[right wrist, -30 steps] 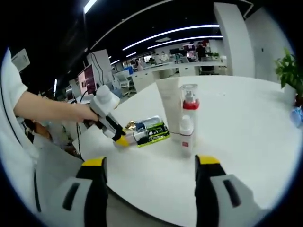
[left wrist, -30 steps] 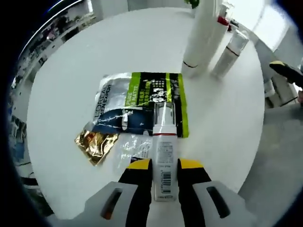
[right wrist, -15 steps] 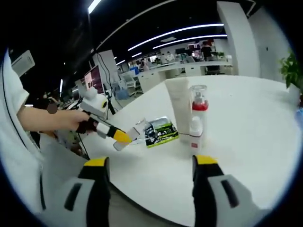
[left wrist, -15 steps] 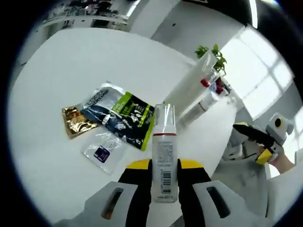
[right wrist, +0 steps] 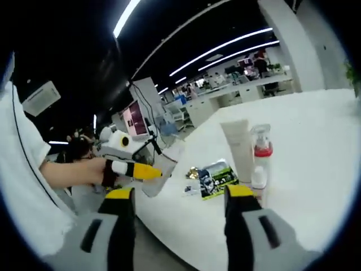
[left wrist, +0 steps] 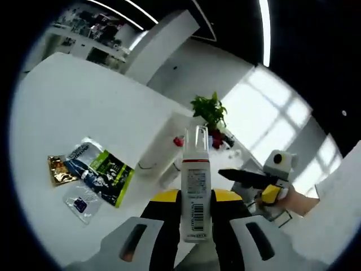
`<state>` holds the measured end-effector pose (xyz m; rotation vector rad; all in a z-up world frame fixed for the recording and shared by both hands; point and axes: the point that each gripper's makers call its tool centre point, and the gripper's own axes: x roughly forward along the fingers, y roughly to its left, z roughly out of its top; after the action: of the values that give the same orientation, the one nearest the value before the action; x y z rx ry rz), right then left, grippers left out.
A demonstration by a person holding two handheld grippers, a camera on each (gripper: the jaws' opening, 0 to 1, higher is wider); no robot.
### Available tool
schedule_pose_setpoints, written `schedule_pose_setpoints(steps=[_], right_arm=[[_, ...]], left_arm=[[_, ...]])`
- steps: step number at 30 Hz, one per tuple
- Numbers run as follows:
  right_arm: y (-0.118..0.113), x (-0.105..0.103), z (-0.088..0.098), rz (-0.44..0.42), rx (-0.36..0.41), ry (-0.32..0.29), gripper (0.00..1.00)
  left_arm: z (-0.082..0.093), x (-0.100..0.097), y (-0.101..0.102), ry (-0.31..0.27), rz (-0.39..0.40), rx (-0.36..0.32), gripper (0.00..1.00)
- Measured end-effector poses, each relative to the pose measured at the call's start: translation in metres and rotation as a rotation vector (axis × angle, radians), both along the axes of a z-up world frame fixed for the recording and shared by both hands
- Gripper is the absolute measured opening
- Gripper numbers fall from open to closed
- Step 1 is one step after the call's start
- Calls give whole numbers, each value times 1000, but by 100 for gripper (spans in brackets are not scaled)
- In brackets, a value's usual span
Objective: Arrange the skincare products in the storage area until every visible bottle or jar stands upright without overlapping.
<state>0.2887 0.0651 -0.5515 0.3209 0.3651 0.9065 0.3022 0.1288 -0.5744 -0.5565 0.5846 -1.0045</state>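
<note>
- The left gripper (left wrist: pixel 195 199) is up off the round white tabletop (left wrist: pixel 84 107) now, its yellow-tipped jaws pinching a slim white bottle with a clear cap and a barcode label (left wrist: pixel 195 186) by its lower body.
- A second ago that bottle hung low over the sachets; now it rides high in the air, cap pointing away from the gripper, with the table well below it.
- In the right gripper view the left gripper (right wrist: pixel 148 170) reaches in from the left beyond the table's near edge, the white bottle (right wrist: pixel 162 174) tilted in its grip.
- The right gripper (right wrist: pixel 179 199) hangs spread and empty, off the near edge of the table, as it did a second ago.
- Standing together toward the middle of the tabletop: a tall white tube (right wrist: pixel 239 148), a clear pump bottle with a red collar (right wrist: pixel 261 148) and a small white bottle with a red band (right wrist: pixel 259 179), all upright and close, as before.
- Just beside them lie a flat green-and-black sachet (left wrist: pixel 105 172), a gold foil sachet (left wrist: pixel 55 170) and a clear packet (left wrist: pixel 82 202), unmoved.
- My read: the pick-up is done, the placing is not. The carried bottle needs turning base-down and setting on bare tabletop near the standing group, clear of the sachets.
- The risk: a narrow base, easy to topple on release.
</note>
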Motion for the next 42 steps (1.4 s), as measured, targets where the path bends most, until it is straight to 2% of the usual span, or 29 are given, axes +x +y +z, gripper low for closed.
schedule_pose_setpoints(steps=[3, 7, 10, 15, 20, 24, 31, 32, 37, 39, 40, 41, 42], right_arm=[[8, 2, 17, 48, 74, -7, 59], [18, 2, 29, 101, 115, -5, 56], [29, -3, 41, 152, 175, -1, 55], [40, -7, 60, 204, 280, 8, 50], [45, -13, 63, 245, 291, 12, 41], [45, -16, 71, 268, 377, 48, 36], [46, -27, 73, 298, 387, 47, 23], [45, -28, 76, 299, 391, 34, 23], [42, -27, 79, 263, 384, 44, 21], [40, -23, 77, 230, 360, 49, 21], [38, -19, 72, 202, 327, 52, 21], [35, -15, 71, 167, 289, 30, 21], [34, -12, 72, 138, 267, 1, 20]], left_arm=[[17, -7, -7, -34, -26, -52, 17], [40, -17, -15, -68, -56, -132, 17], [53, -27, -22, -81, -98, -193, 17], [59, -39, -29, -95, -134, -214, 17], [61, -47, -34, -98, -158, -226, 17], [64, -51, -36, -95, -171, -240, 17], [72, -59, -42, -97, -205, -263, 17], [74, -61, -43, -100, -214, -267, 17], [78, -59, -46, -117, -209, -272, 17], [75, -53, -46, -132, -183, -240, 18], [72, -47, -45, -147, -153, -199, 19], [70, -44, -45, -152, -142, -166, 19], [68, -40, -47, -181, -127, -112, 20]])
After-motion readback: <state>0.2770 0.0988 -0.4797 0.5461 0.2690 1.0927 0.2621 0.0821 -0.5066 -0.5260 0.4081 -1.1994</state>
